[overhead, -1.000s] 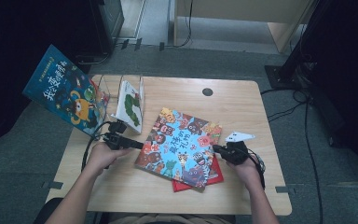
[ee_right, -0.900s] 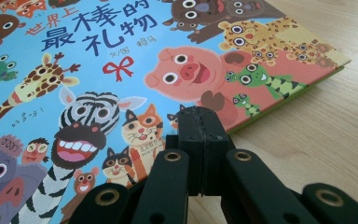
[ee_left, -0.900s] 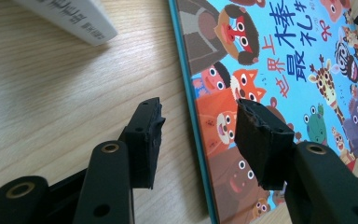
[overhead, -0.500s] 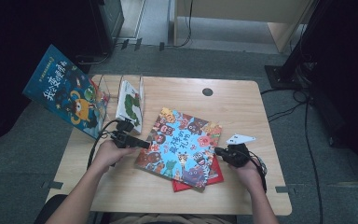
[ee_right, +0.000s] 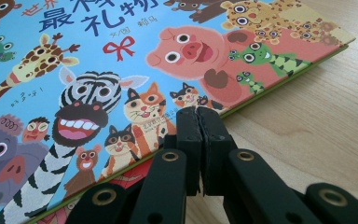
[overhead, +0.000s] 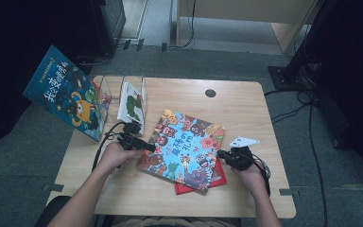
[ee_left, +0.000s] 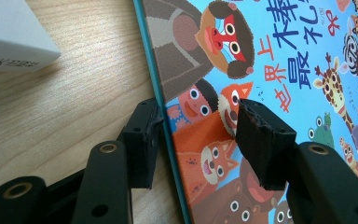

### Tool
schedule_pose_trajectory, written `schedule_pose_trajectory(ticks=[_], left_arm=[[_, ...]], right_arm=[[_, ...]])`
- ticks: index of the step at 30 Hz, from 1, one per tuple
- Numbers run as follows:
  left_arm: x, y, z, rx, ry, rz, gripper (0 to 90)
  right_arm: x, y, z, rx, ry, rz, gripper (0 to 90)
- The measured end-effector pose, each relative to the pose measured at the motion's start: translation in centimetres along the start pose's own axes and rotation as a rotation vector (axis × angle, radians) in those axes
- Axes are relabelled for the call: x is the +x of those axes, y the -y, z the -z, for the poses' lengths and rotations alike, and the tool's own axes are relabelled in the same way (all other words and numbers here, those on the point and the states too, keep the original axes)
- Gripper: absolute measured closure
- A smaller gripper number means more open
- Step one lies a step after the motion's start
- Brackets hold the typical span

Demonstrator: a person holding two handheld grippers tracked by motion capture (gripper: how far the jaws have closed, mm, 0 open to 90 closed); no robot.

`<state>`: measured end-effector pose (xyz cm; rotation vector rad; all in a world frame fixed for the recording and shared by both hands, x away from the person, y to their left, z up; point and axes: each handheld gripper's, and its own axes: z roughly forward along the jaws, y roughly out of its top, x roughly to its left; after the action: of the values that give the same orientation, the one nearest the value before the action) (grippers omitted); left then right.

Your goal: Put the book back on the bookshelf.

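A bright animal picture book (overhead: pixel 184 142) lies flat on the wooden table (overhead: pixel 246 109), on top of a red book (overhead: pixel 217 178). My left gripper (overhead: pixel 147 147) is at the picture book's left edge. In the left gripper view the left gripper (ee_left: pixel 196 116) stands open astride that edge of the picture book (ee_left: pixel 284 56): one jaw is over the table, the other over the cover. My right gripper (overhead: pixel 220 152) rests at the book's right edge. Seen in the right gripper view, the right gripper (ee_right: pixel 197 114) is shut with nothing between its jaws, its tips against the edge of the picture book (ee_right: pixel 121 56).
At the table's back left, a clear book stand (overhead: pixel 105 90) holds a white and green book (overhead: pixel 132 101). A large blue book (overhead: pixel 66 97) leans at the stand's left side, past the table edge. A cable hole (overhead: pixel 210 93) sits at the back centre.
My left gripper has moved right, up to the picture book's left edge. The right gripper and the books have stayed put.
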<state>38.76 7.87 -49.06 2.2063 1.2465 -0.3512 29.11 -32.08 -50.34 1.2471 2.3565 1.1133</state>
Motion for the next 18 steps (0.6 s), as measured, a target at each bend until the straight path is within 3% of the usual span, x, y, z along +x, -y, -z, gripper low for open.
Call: schedule_pose_trajectory(ticks=[8,18], left_arm=[[-0.11,0.13,0.02,0.009,0.002,0.01,51.3],[-0.8,0.57,0.01,0.047,-0.001,-0.007,50.8]], right_arm=[[-0.01,0.01,-0.01,-0.001,-0.003,-0.001,89.5],[-0.2,0.08,0.06,-0.004,0.006,-0.013,90.0]])
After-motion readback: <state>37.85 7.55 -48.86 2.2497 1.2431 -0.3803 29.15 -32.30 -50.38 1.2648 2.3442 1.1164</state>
